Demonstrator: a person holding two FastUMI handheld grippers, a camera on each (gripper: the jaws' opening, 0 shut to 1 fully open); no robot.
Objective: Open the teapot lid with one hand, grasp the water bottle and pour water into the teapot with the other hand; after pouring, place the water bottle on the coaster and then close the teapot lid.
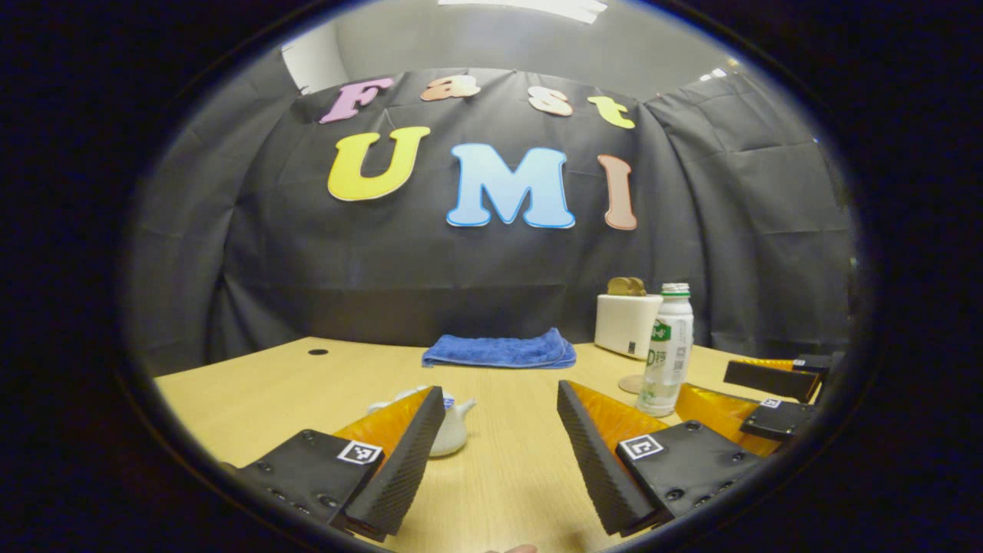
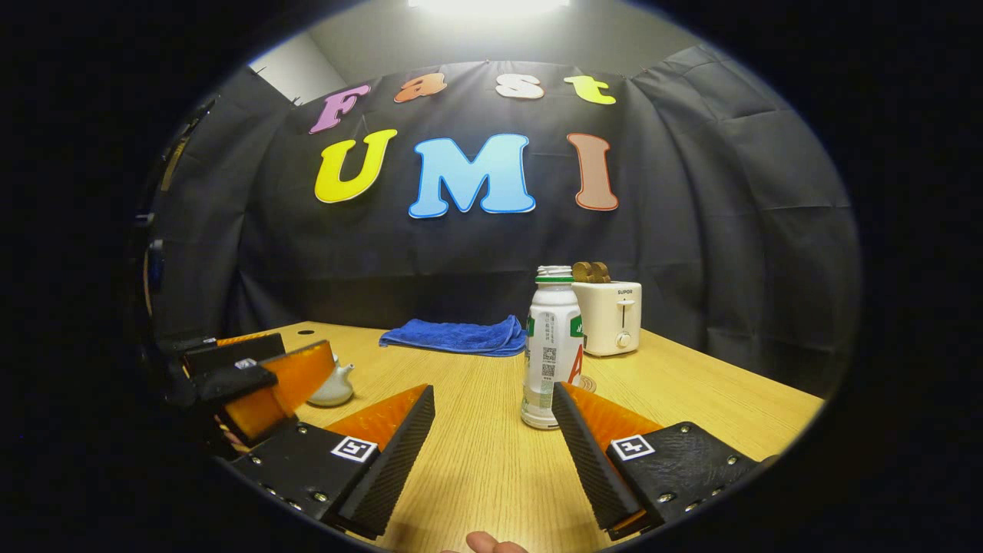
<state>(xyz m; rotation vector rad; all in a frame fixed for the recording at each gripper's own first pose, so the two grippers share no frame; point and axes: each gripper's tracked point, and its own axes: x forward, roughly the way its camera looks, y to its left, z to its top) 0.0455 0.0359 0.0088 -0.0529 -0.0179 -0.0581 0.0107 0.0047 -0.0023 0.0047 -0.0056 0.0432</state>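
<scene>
A small white teapot (image 1: 453,434) sits on the wooden table (image 1: 507,476) just beyond my left gripper (image 1: 501,392), half hidden by its left finger. That gripper is open and holds nothing. The water bottle (image 2: 551,346), white with a green label and green neck ring, stands upright just ahead of my right gripper (image 2: 491,390), close to its right fingertip. This gripper is open too. A round coaster (image 2: 588,382) lies right behind the bottle. In the left gripper view the bottle (image 1: 668,349) and coaster (image 1: 631,382) stand to the right, near the right gripper (image 1: 756,392).
A folded blue towel (image 1: 499,352) lies at the back of the table. A white toaster (image 2: 610,315) with toast in it stands behind the bottle. In the right gripper view the left gripper (image 2: 269,361) partly covers the teapot (image 2: 332,390). A fingertip (image 2: 491,544) shows at the bottom edge.
</scene>
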